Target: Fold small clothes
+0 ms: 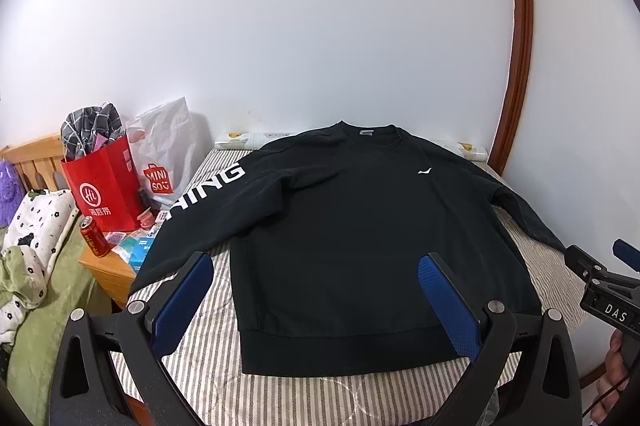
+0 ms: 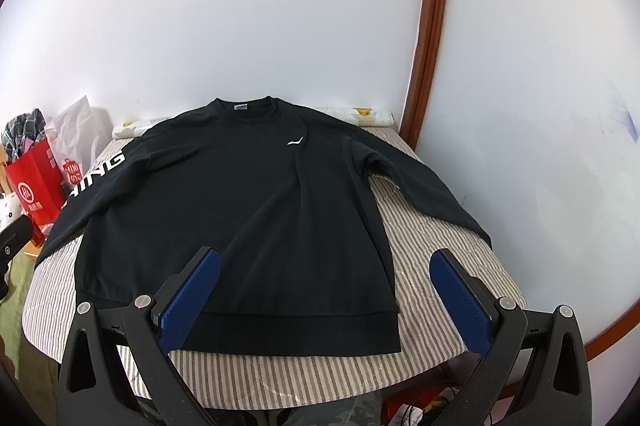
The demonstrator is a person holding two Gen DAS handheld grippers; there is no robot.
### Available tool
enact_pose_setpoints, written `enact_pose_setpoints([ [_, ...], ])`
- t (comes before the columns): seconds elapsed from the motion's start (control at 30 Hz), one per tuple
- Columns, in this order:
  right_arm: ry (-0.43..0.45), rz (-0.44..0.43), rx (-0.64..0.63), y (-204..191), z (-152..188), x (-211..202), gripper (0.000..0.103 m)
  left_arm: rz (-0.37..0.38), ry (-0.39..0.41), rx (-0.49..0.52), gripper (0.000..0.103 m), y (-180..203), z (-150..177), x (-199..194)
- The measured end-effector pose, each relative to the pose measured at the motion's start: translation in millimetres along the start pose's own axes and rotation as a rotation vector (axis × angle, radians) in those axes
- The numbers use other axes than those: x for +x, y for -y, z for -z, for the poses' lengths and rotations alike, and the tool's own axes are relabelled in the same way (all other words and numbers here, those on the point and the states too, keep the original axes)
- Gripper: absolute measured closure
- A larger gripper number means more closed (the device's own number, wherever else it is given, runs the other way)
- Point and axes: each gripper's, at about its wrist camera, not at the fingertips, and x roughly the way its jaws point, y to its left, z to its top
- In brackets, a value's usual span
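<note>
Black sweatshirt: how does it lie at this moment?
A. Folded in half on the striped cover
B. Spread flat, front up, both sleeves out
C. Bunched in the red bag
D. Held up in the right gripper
B: the black sweatshirt lies flat on the striped cover, chest logo showing, sleeves out; both grippers are open.
</note>
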Motion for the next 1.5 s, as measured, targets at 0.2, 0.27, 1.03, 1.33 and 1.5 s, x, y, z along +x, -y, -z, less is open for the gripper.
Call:
enact_pose_setpoints([
  [0.2, 0.002, 0.002, 0.001, -1.2, -2.3, -0.6, 0.0, 0.002, -0.001, -0.015, 0.0, -2.7, -2.7, 3.0],
  [0.27, 0.001, -0.003, 0.003, -1.7, -3.4, -0.5, 0.0, 0.007, -0.001, -0.022, 0.0, -5.9, -4.6, 5.7],
  [1.03, -0.132, 0.014, -0.04, -34.0, -7.7, 140.9, 0.005, 0.056, -0.224, -0.472, 0.008, -156.7, 50.9, 170.2],
  [1.33, -0.212, -0.012, -0.002, -40.2, 2.0, 187.6, 0.007, 0.085, -0.228, -0.643, 0.029, -199.8, 72.6, 214.9],
  [1.5, -0.233, 0.059, -0.029, -41.2, -0.6, 205.2, 0.007, 0.126, -0.196, -0.759, 0.034, -217.2, 73.8, 226.8],
])
